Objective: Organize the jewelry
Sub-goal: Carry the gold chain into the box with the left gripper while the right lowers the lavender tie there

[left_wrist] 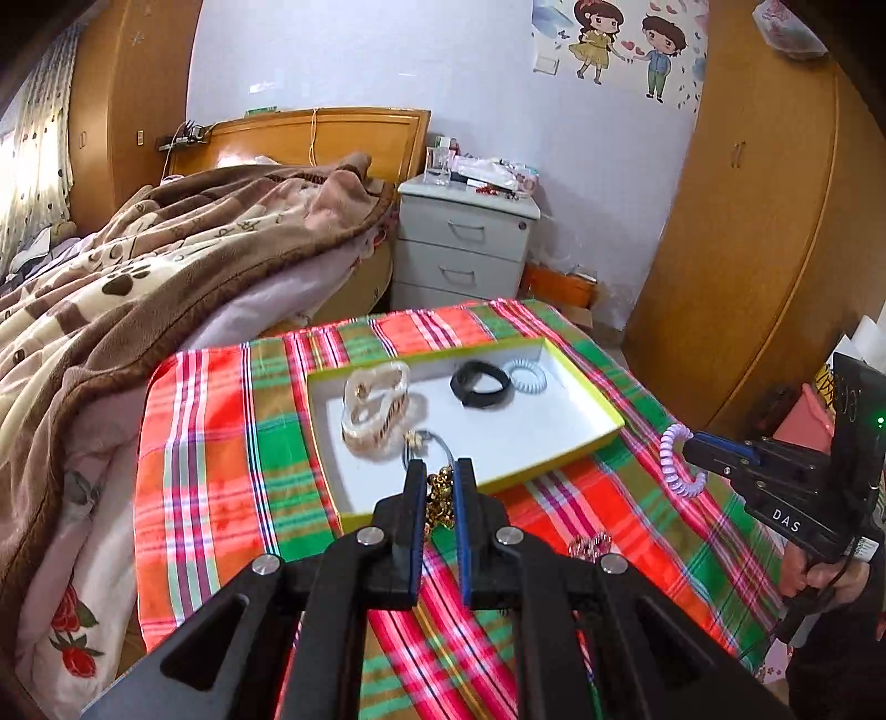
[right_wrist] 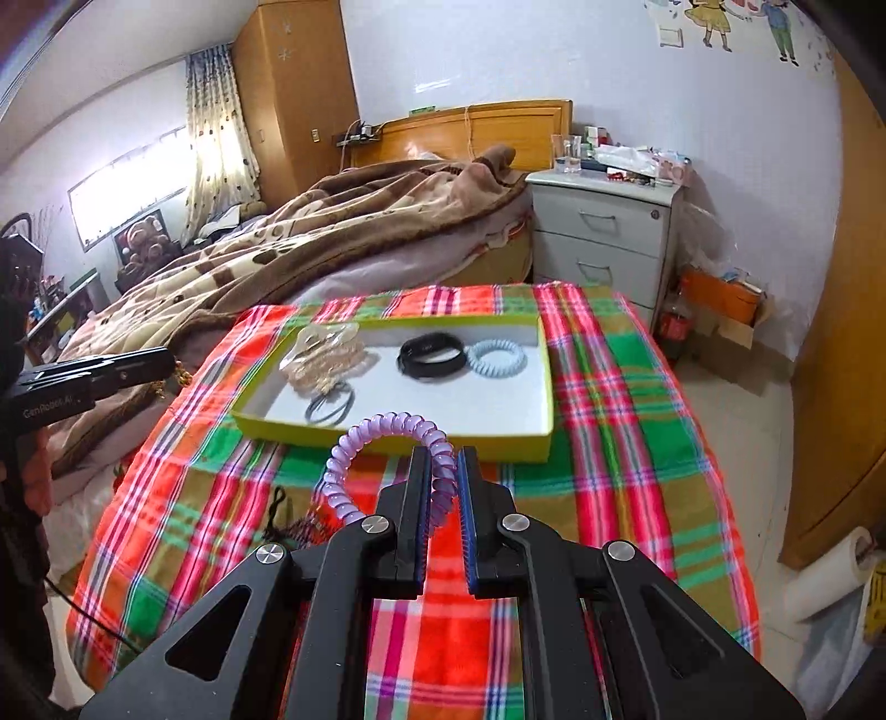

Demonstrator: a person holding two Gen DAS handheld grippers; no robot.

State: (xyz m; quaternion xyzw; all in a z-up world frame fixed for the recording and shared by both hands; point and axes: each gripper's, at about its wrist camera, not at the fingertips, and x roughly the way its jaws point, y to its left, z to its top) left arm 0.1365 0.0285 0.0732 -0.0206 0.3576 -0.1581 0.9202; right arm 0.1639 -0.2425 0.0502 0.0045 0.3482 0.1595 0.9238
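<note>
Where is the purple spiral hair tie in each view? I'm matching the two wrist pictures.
Left wrist view: the purple spiral hair tie hangs at right, from the right gripper, beyond the box's right corner.
Right wrist view: the tie arches at centre between that gripper's fingers, before the box's near wall.
Shared landmark: the yellow-edged box.

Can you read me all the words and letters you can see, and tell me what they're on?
"DAS": white letters on the side of the right tool, seen from the left wrist view.
"GenRobot.AI": pale letters on the side of the left tool, seen from the right wrist view; the last letters are blurry.
Wall sticker: cartoon children and hearts, no words I can read.
Things on the nightstand: labels too small and blurred to read.
</note>
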